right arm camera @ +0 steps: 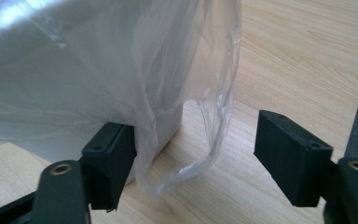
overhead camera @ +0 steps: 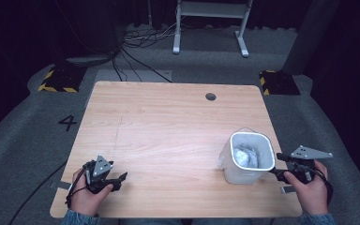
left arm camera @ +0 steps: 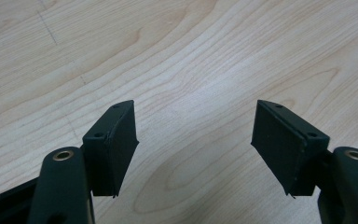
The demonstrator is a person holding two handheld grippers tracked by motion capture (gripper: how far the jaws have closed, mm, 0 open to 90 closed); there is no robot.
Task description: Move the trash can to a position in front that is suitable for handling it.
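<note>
left gripper wide open, empty | right gripper wide open, fingers touching bag

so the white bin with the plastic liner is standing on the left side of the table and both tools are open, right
Not quite: the white bin with the plastic liner stands on the right side of the table, by the right tool, as the high view shows. The rest holds: both it and the left tool are open.

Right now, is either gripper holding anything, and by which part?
Nothing is held. The left gripper is open over bare table. The right gripper is open beside the bin, with the liner's loose plastic hanging between its jaws.
</note>
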